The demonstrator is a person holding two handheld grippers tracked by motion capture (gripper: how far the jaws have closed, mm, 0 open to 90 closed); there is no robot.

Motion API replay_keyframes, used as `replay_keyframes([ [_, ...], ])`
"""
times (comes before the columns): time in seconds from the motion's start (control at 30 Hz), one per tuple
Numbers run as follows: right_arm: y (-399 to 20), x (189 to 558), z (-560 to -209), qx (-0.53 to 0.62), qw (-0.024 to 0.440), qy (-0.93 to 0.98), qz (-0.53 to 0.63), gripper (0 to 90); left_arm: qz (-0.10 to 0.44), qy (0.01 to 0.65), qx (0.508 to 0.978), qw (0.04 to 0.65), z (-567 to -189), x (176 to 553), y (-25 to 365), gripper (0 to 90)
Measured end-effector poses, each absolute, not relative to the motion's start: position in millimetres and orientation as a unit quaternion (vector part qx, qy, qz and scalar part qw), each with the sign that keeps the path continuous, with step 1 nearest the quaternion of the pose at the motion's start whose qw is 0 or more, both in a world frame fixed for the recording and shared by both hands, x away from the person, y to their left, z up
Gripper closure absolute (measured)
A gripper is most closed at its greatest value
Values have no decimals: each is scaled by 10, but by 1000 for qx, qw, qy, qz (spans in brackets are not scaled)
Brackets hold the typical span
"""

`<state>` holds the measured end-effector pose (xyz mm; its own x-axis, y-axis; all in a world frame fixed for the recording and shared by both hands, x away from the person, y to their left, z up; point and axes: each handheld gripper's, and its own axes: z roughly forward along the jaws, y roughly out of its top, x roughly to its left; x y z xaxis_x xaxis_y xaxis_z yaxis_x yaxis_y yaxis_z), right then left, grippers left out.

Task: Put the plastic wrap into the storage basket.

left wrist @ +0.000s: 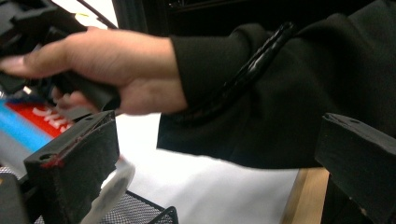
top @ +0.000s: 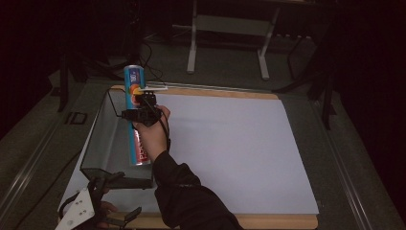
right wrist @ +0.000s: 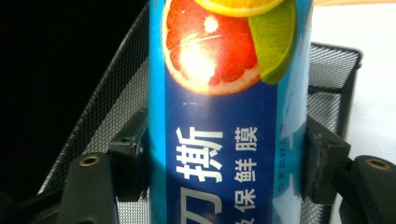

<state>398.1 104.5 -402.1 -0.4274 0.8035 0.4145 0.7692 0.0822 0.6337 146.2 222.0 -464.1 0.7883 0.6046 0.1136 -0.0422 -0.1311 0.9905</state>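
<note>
My right tool (top: 141,108) clamps the blue tube (top: 135,115), held over the mesh basket (top: 103,143) on the desk (top: 230,139). My left tool (top: 103,211) rests nearby, jaws apart, empty.

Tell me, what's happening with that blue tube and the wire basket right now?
Right hand-held gripper shut on blue tube, over the mesh basket. Left hand-held gripper open, at basket's near corner. Nothing in the way.

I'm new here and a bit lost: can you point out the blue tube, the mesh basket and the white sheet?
blue tube (right wrist: 224,140), right gripper view, printed side.
mesh basket (top: 103,136), high view, left wall.
white sheet (top: 239,153), high view, bare middle.
</note>
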Motion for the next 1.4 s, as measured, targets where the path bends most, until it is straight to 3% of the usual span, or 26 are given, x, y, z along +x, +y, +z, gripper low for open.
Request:
replay_keyframes([
  [0.23,1122,3961,-4233,542,52,741,393,318,256,199,707,628,-4642,1460,2228,6],
  [0.77,1117,3915,-4607,572,39,743,346,316,256,195,710,626,-4641,1460,2221,6],
  [1.4,1153,3975,-4685,570,29,756,321,303,253,195,712,626,-4644,1459,2211,6],
])
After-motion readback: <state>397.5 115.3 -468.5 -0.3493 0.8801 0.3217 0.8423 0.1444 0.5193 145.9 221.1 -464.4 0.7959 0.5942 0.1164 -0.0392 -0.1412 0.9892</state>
